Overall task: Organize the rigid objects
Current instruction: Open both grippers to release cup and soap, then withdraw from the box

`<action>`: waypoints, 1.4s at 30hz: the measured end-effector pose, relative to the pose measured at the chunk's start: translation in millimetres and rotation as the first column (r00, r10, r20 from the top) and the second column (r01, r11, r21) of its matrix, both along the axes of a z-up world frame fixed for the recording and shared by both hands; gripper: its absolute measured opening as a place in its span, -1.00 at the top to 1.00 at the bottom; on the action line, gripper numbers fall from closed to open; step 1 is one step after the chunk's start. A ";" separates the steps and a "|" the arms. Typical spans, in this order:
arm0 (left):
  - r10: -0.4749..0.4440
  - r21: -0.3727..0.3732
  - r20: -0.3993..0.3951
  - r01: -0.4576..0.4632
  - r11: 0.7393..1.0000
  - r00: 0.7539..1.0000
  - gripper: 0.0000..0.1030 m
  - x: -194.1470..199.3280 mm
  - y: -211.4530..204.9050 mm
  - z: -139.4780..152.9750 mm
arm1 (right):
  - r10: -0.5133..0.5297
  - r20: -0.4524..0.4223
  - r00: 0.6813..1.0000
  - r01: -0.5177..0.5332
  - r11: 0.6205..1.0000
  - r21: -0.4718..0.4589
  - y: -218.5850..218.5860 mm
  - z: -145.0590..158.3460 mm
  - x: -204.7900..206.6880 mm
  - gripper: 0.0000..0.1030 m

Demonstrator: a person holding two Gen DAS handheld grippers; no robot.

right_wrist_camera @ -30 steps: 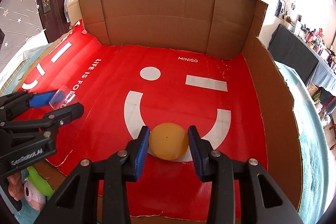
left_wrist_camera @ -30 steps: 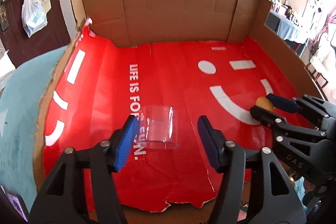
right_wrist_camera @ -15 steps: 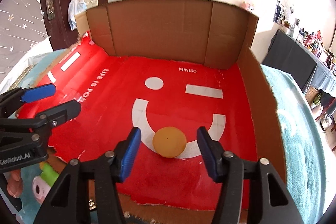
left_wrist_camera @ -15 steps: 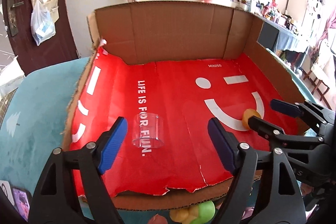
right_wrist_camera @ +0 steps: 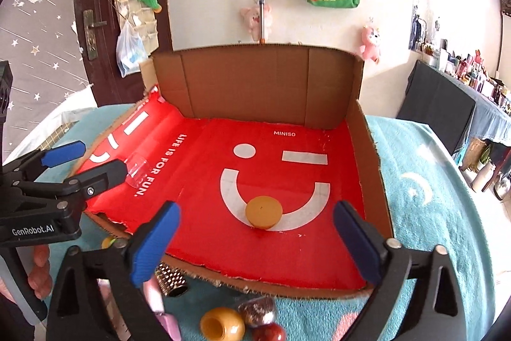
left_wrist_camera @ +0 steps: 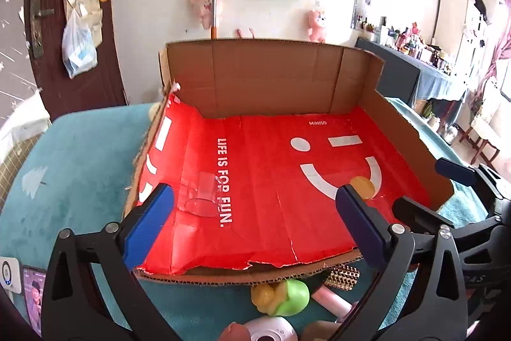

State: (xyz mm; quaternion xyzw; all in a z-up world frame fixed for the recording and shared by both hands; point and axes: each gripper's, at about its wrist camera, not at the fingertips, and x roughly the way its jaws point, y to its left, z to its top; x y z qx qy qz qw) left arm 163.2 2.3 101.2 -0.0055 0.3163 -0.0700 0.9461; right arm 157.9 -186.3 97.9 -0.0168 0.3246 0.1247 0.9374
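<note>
Opening wide with nothing between their blue pads, the left gripper and right gripper hover at the cardboard tray's six o'clock edge. At the left one's eleven o'clock stands the clear cup; at the right one's twelve, the yellow disc lies on the tray's red floor.

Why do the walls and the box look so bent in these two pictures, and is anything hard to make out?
Left wrist view: the fisheye lens bows the cardboard box and darkens the corners; the clear cup nearly vanishes against the red liner. Right wrist view: same bending; the bright right side looks washed out, while the yellow disc is sharp, with a small shadow beneath.
</note>
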 end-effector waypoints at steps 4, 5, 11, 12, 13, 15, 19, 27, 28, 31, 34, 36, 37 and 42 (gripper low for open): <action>-0.010 0.002 0.035 0.010 1.000 0.999 -1.00 -13.7 -3.8 4.0 | 0.004 0.028 1.000 -0.005 1.000 0.008 -1.0 5.7 -15.8 -1.00; -0.015 -0.004 0.037 0.015 1.000 0.999 -1.00 -16.6 -3.8 4.7 | 0.006 0.035 0.999 -0.006 1.000 0.014 -1.9 6.8 -19.8 -1.00; -0.012 -0.028 0.033 0.013 1.000 0.999 -1.00 -35.3 -1.3 2.3 | -0.007 0.093 0.996 0.004 1.000 0.029 -6.3 13.8 -44.8 -1.00; -0.006 -0.028 0.032 0.007 1.000 0.999 -1.00 -39.4 -0.5 1.1 | -0.009 0.106 0.994 0.006 0.999 0.035 -7.2 14.7 -50.5 -1.00; -0.002 -0.028 0.033 0.003 1.000 0.999 -1.00 -42.4 0.1 0.2 | -0.011 0.113 0.994 0.006 0.999 0.038 -7.8 15.0 -54.1 -1.00; 0.013 -0.024 0.040 -0.012 1.000 0.999 -1.00 -51.1 0.8 -2.5 | -0.015 0.127 0.992 0.010 0.999 0.042 -8.4 15.3 -62.5 -1.00; 0.030 -0.015 0.043 -0.029 0.999 0.999 -1.00 -64.8 0.5 -7.8 | -0.034 0.146 0.989 0.028 0.999 0.039 -9.2 13.3 -77.9 -1.00; 0.021 -0.050 0.014 -0.020 0.999 1.000 -1.00 -85.1 2.6 -18.6 | -0.070 0.154 0.986 0.069 0.998 0.016 -10.2 2.5 -103.7 -1.00; 0.022 -0.049 0.011 -0.021 0.999 1.000 -1.00 -87.6 2.6 -20.0 | -0.075 0.154 0.985 0.074 0.997 0.014 -10.6 0.7 -106.7 -1.00; 0.017 -0.056 -0.002 -0.017 0.998 1.000 -1.00 -94.4 3.2 -24.2 | -0.086 0.145 0.986 0.086 0.996 0.009 -11.1 -5.8 -113.3 -1.00; 0.014 -0.058 -0.016 -0.015 0.998 1.000 -1.00 -100.1 3.2 -28.4 | -0.092 0.128 0.987 0.091 0.996 0.008 -11.7 -13.7 -119.2 -1.00; 0.015 -0.050 -0.023 -0.016 0.999 1.000 -1.00 -104.5 2.2 -32.0 | -0.096 0.118 0.988 0.095 0.995 0.010 -12.6 -18.8 -122.9 -1.00; 0.017 -0.046 -0.028 -0.018 0.999 0.999 -1.00 -106.7 1.8 -34.0 | -0.098 0.115 0.989 0.097 0.995 0.011 -12.6 -20.9 -124.9 -1.00; 0.009 -0.045 -0.064 -0.012 0.999 0.998 -1.00 -115.5 0.1 -46.0 | -0.108 0.093 0.990 0.107 0.994 0.018 -13.6 -32.6 -133.3 -1.00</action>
